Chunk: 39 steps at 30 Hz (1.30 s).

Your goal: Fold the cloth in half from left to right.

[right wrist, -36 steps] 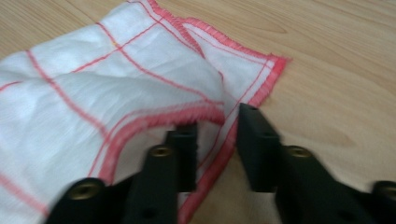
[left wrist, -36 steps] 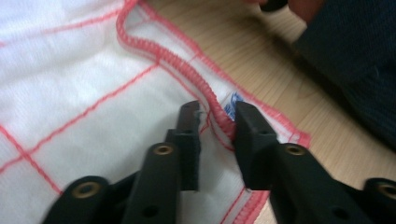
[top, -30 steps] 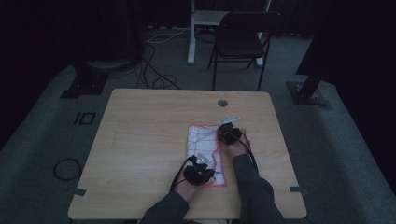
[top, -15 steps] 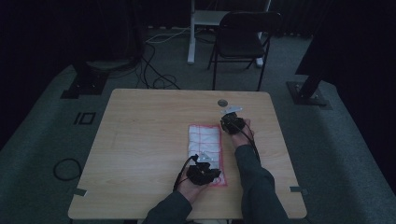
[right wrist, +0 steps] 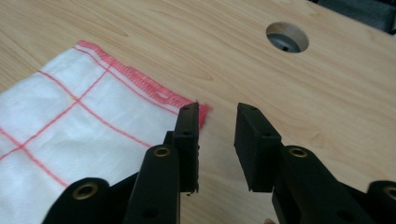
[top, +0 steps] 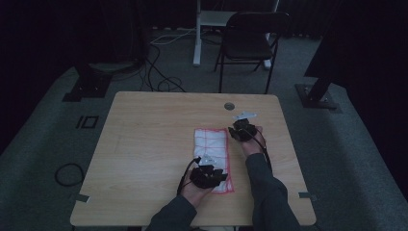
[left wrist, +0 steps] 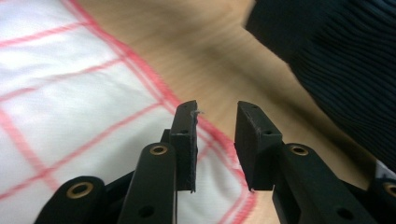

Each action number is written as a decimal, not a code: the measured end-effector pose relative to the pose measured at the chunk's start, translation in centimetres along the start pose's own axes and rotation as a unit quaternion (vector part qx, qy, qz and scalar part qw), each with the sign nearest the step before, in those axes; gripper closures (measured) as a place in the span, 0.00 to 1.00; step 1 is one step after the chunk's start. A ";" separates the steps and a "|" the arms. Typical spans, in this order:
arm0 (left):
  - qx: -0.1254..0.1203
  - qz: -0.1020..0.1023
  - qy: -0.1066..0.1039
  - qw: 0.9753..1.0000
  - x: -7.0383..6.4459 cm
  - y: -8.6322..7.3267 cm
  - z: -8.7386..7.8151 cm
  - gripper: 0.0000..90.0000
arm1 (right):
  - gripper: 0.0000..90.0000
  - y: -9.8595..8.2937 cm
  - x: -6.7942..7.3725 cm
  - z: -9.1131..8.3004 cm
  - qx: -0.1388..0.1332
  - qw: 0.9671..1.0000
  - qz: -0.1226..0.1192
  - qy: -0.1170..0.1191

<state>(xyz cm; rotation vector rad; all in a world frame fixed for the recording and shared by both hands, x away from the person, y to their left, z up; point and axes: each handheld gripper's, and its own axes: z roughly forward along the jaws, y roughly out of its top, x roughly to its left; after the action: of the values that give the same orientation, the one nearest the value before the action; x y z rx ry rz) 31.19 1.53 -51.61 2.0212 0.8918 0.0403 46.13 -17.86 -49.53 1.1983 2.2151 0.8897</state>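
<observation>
A white cloth (top: 210, 149) with a red grid and red hem lies folded flat on the wooden table (top: 154, 139). My left gripper (top: 210, 176) hovers over the cloth's near right corner. In the left gripper view it (left wrist: 215, 140) is open, the red hem (left wrist: 154, 88) running under the jaws, nothing held. My right gripper (top: 241, 131) sits at the cloth's far right corner. In the right gripper view it (right wrist: 217, 140) is open, with the cloth corner (right wrist: 140, 79) just beside its left finger (right wrist: 187, 140) and bare wood between the jaws.
A round cable hole (top: 229, 106) is in the table beyond the right gripper, also visible as the hole (right wrist: 287, 37) in the right gripper view. A dark sleeve (left wrist: 336, 60) lies close to the left gripper. A folding chair (top: 250, 43) stands behind the table.
The right gripper has shifted slightly rightward and farther along the cloth's far corner. The left gripper has edged a little to the right. The cloth lies as before.
</observation>
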 end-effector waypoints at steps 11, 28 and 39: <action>-0.020 0.000 0.050 0.999 3.0 0.6 -1.9 0.73 | 0.70 -1.5 0.4 -0.5 -0.011 1.000 0.021 0.019; -0.062 -0.019 0.108 0.992 7.1 1.6 -4.9 0.70 | 0.64 -2.6 0.7 -0.5 -0.010 0.997 0.047 0.053; -0.056 -0.012 0.139 0.989 9.2 2.1 -5.0 0.70 | 0.63 -3.2 0.5 -0.6 -0.010 0.996 0.060 0.066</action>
<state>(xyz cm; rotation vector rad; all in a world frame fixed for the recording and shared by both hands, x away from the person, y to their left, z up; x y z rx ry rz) 37.39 9.98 -49.80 1.9275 1.0635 0.3596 43.68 -18.97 -51.46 1.3081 2.2496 1.0637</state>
